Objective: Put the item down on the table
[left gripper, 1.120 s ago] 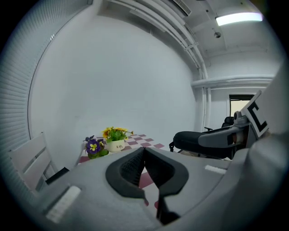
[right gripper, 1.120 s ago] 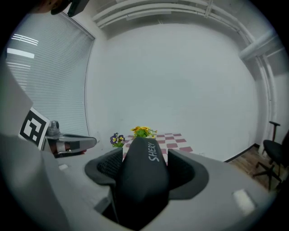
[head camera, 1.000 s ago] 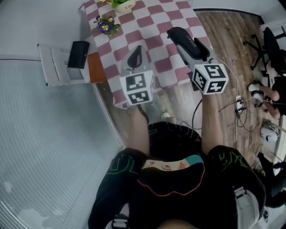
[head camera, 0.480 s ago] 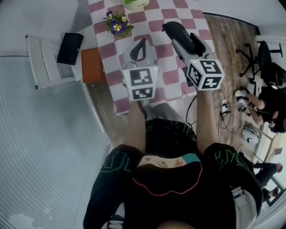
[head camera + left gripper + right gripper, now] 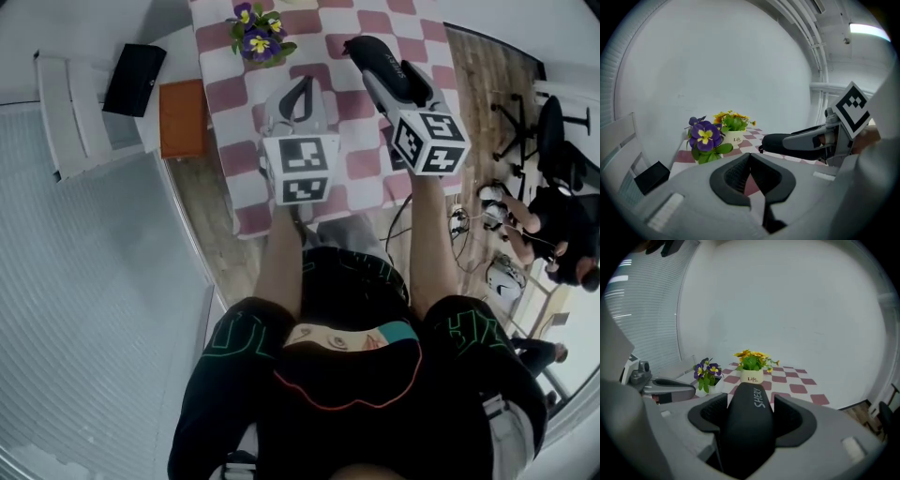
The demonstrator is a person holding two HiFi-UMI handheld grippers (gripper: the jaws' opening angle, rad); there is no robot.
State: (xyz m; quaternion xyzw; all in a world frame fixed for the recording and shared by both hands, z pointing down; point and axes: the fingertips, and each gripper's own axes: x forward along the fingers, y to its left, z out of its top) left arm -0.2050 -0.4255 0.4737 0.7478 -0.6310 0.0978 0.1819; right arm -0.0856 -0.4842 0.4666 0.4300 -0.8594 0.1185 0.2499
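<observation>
While pinching smooth oblong case with right gripper, left gripper pressed together, advanced to 12 o'clock over checked cloth.

Both grippers further in over the table.

Over the last second we log the left gripper and the right gripper carried forward across the checked cloth. The right gripper's marker cube earlier hung out past the cloth's near edge, over the floor, and now sits above the cloth. The black case in its jaws has ridden along. The purple flowers, earlier well ahead and left of the left gripper, now stand near its tip, just ahead-left.
</observation>
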